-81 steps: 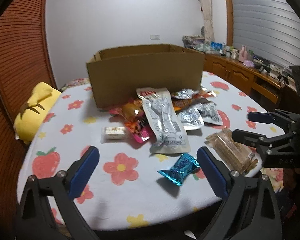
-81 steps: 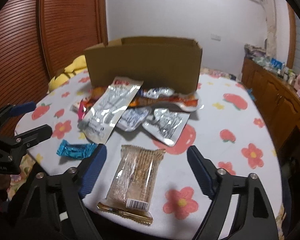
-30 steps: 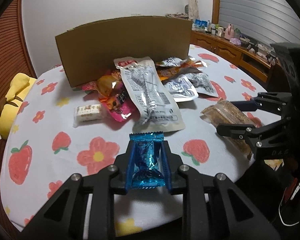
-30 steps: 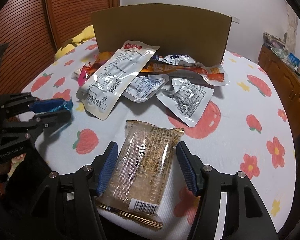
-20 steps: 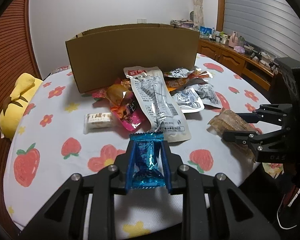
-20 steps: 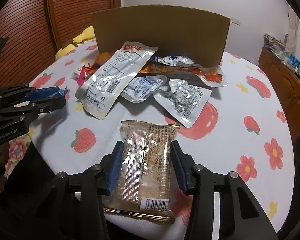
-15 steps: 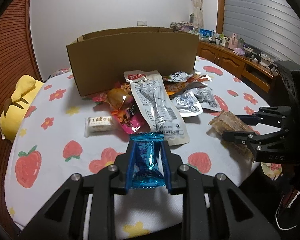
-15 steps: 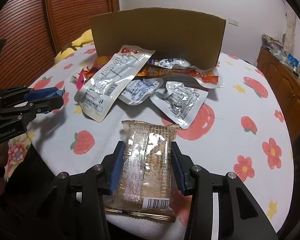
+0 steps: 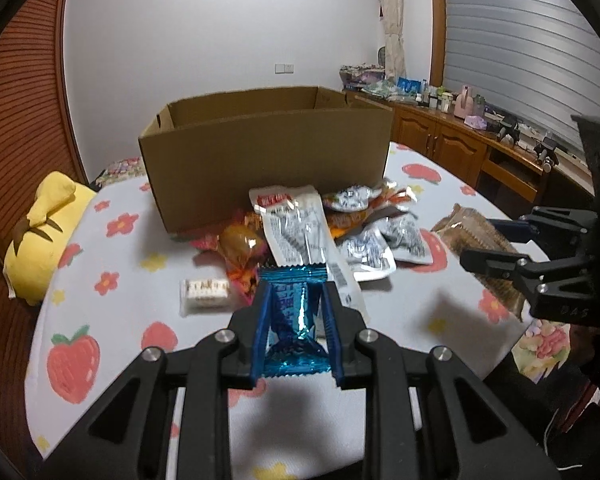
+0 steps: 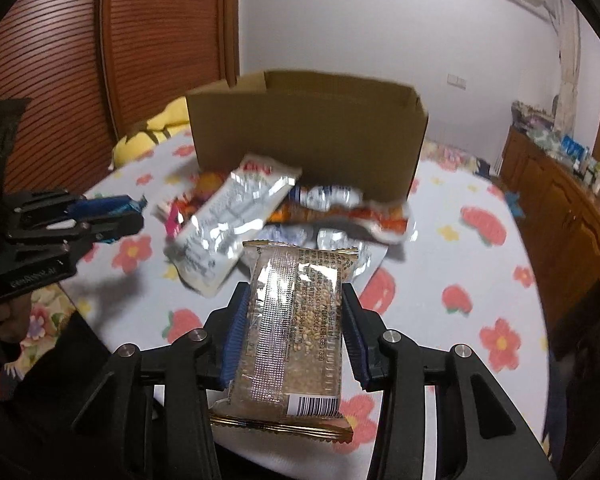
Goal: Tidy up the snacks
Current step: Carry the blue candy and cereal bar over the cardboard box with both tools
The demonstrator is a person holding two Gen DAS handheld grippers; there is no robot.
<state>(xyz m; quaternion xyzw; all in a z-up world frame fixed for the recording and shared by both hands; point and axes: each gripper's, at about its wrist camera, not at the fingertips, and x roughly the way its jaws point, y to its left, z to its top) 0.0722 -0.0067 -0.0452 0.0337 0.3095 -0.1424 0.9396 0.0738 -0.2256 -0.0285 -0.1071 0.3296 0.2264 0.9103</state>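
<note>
My left gripper [image 9: 294,300] is shut on a blue foil candy [image 9: 293,320], held above the tablecloth. My right gripper [image 10: 294,308] is shut on a clear-wrapped sesame bar [image 10: 296,328], also lifted off the table. Each gripper shows in the other's view: the right gripper [image 9: 500,240] with the sesame bar [image 9: 472,232] at the right of the left wrist view, the left gripper [image 10: 128,212] at the left of the right wrist view. An open cardboard box [image 9: 268,152] stands behind a heap of snack packets [image 9: 320,228]. A small white candy [image 9: 205,291] lies apart on the left.
The round table carries a flower-and-strawberry cloth [image 9: 112,280]. A yellow plush toy [image 9: 44,224] lies at its left edge. Wooden cabinets [image 9: 460,148] with clutter on top run along the right wall. A slatted wooden door [image 10: 160,40] stands behind on the left.
The right gripper closed on the sesame bar. Both grippers have risen with their snacks, so the box opening now shows from above.
</note>
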